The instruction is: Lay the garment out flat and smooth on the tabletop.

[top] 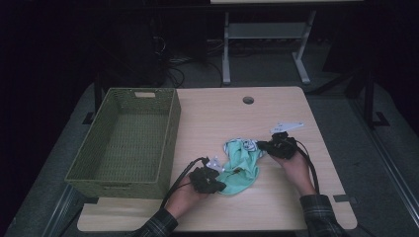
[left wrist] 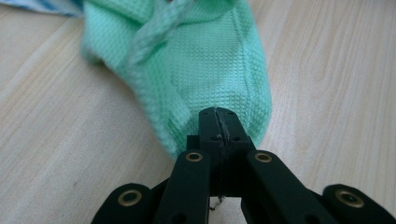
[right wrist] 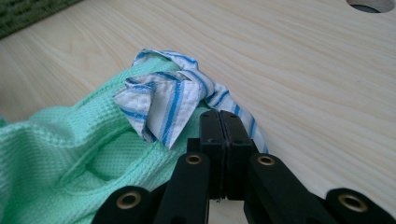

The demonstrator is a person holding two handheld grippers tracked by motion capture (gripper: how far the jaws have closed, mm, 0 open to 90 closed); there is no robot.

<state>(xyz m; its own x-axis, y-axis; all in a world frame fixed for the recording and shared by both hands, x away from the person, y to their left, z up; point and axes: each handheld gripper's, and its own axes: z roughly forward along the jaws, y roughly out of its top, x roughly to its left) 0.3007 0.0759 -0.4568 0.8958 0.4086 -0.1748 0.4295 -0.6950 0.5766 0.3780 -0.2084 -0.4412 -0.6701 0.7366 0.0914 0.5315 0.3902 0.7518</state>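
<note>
left gripper point(left wrist: 218, 122): jaws closed, pinching hem of green garment point(top: 240, 167) | right gripper point(right wrist: 225, 123): jaws closed at its blue-striped collar point(right wrist: 163, 100) | garment crumpled mid-table point(top: 217, 118), beside basket point(top: 123, 140) | risk: thin pinches, fabric slips on lift

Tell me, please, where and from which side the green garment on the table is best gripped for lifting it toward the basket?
Probably at its two far-apart ends, as now: the left gripper pinches the near rounded hem of the green garment from the person's side, and the right gripper pinches the striped collar end. The cloth lies bunched between them, so opposite-end grips should spread it.
</note>
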